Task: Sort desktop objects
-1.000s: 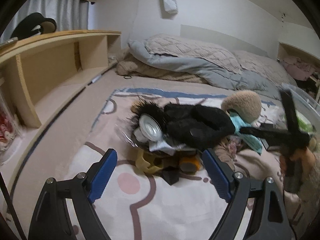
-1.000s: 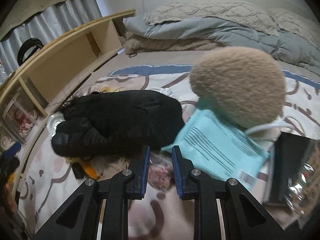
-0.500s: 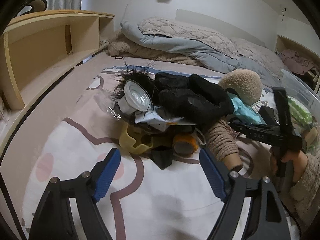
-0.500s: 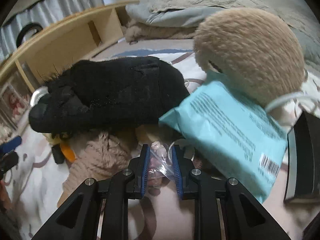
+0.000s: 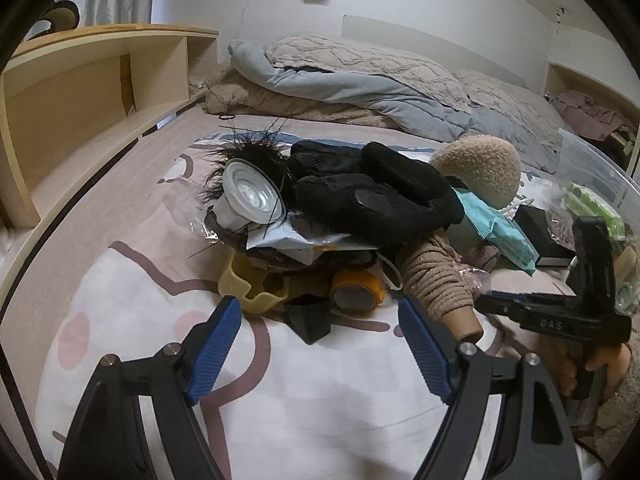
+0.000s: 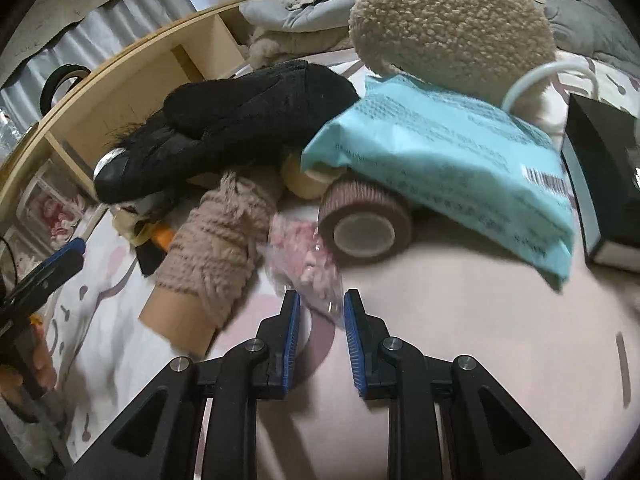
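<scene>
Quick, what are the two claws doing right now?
Left gripper: open, just been closing, nothing between.
Right gripper: barely open around clear bag corner, not visibly pinched.

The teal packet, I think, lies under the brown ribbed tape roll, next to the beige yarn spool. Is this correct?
Not quite: the teal packet lies over the brown ribbed tape roll, its lower edge resting on top of the roll, as the right wrist view shows. The roll does sit next to the beige yarn spool.
</scene>
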